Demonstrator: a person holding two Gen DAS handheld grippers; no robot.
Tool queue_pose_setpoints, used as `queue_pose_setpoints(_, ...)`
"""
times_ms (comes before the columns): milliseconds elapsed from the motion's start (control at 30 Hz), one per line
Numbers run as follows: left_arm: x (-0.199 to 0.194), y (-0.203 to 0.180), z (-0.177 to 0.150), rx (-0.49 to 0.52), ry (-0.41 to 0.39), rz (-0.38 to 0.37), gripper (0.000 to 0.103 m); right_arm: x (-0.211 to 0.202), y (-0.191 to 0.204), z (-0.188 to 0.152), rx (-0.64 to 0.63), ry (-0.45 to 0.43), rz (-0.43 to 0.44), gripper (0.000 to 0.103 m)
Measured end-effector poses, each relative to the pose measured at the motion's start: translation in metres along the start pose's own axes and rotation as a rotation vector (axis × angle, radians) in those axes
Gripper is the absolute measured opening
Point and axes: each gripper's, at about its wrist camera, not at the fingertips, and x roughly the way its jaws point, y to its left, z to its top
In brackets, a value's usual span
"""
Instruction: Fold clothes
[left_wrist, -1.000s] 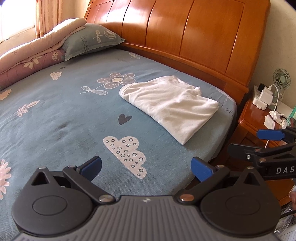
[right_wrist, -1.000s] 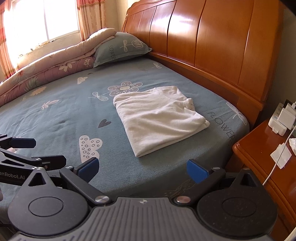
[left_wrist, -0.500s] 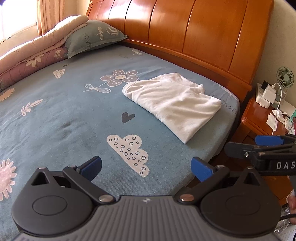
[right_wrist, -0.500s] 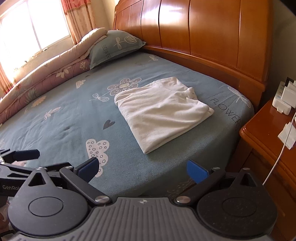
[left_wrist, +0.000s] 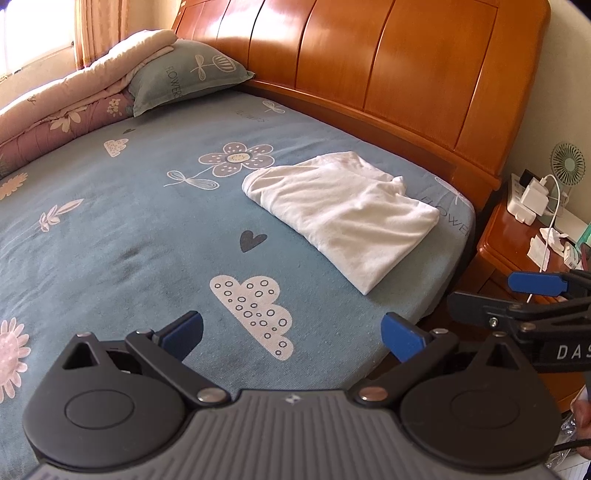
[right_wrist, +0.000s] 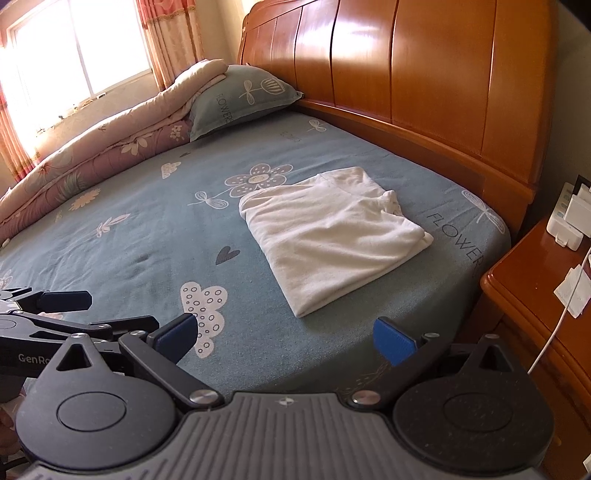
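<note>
Both of your grippers hang with their blue-padded fingers spread wide and nothing between them: the left gripper (left_wrist: 291, 334) sits over the near part of the bed (left_wrist: 122, 236), above the cloud print, and the right gripper (right_wrist: 282, 338) hovers beside it, over the bed's near right edge. Each tool points forward and slightly down toward the far end, held level and side by side, a pose that reads as standing off, not reaching in. Farther out, well apart from either set of pads, the white garment (left_wrist: 345, 212) lies flat on the blue sheet in a compact folded rectangle, toward the far right corner near the wooden headboard (left_wrist: 388, 70). Its edges look roughly squared, though some bunching shows at the far right corner. Judging from that, the folding looks close to finished, and your open, withdrawn stance suits either a last tidy of that bunched corner or leaving the piece alone.
</note>
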Motion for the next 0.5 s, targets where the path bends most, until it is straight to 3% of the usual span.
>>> queue_pose_setpoints(500, 0.0028, 0.0003, 0.0019, -0.004, 0.008, 0.000, 0.102, 0.0006, 0.0004, 0.0014, 0.003, 0.005, 0.017, 0.103)
